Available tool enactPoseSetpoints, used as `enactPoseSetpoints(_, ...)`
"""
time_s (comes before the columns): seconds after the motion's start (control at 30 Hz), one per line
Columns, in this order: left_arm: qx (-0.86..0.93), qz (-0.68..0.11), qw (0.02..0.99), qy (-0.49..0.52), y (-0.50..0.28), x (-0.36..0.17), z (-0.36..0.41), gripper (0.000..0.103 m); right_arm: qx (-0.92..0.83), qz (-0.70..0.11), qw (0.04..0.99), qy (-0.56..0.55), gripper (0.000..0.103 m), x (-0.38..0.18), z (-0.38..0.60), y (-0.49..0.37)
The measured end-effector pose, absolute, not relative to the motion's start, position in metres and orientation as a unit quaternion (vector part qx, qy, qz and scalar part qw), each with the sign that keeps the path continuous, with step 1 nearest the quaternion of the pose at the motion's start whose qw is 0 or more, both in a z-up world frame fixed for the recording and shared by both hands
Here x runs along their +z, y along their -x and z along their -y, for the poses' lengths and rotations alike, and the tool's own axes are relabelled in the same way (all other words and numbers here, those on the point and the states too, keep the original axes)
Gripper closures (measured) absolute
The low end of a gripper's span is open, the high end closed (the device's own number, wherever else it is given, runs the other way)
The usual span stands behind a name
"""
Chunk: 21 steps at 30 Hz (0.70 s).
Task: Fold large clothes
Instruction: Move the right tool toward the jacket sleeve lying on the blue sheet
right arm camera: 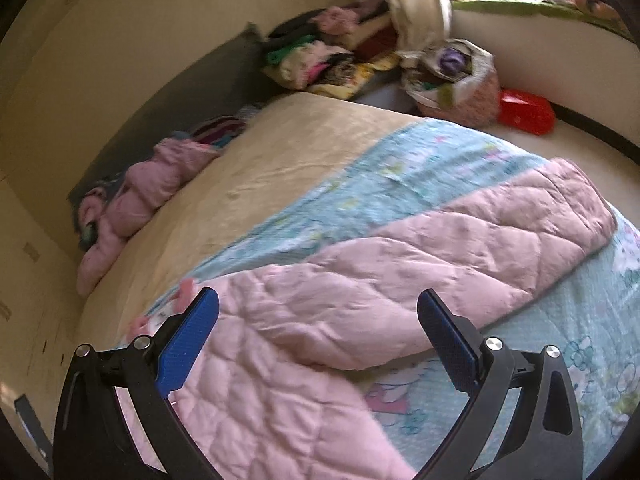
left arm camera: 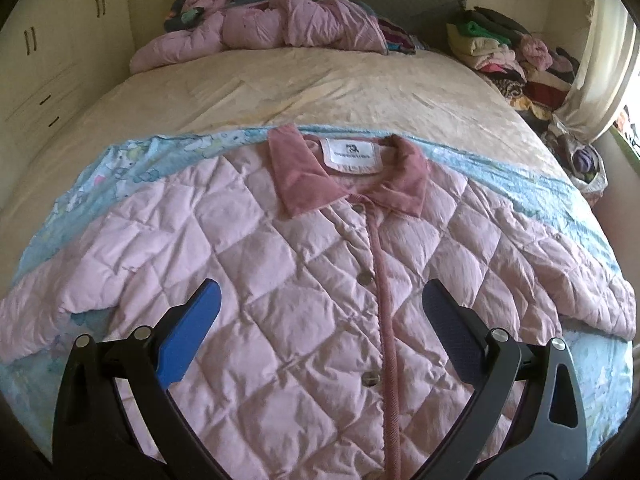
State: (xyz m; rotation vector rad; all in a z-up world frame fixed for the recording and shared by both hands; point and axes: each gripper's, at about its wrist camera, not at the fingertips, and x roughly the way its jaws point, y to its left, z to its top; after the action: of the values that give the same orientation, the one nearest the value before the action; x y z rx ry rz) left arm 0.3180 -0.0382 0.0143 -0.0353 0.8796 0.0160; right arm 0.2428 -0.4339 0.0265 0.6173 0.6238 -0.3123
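A pink quilted jacket lies flat and face up on a light blue patterned blanket, buttoned, with its darker pink collar at the far end and both sleeves spread sideways. My left gripper is open and empty, hovering over the jacket's front. In the right wrist view the jacket's right sleeve stretches out to the right over the blanket. My right gripper is open and empty, above the sleeve near the shoulder.
The bed has a cream sheet. Another pink jacket is bunched at the headboard. Stacks of folded clothes sit at the far right. A bag of clothes and a red box stand on the floor. Wardrobes are to the left.
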Motion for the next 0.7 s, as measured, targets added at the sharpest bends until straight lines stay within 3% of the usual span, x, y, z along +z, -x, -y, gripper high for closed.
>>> enactPoseSetpoints(0.4,-0.014,-0.453,0.891,-0.002,-0.321,-0.026,0.077,0.008,-0.244,-0.307,0.844,-0.366,0.004,-0.032,0.508,-0.222)
enactPoseSetpoints(0.7,-0.024,-0.467,0.884,-0.008,-0.314,-0.042,0.083,0.008,-0.311,-0.323,0.757,-0.476,0.004,-0.103,0.571,-0.205)
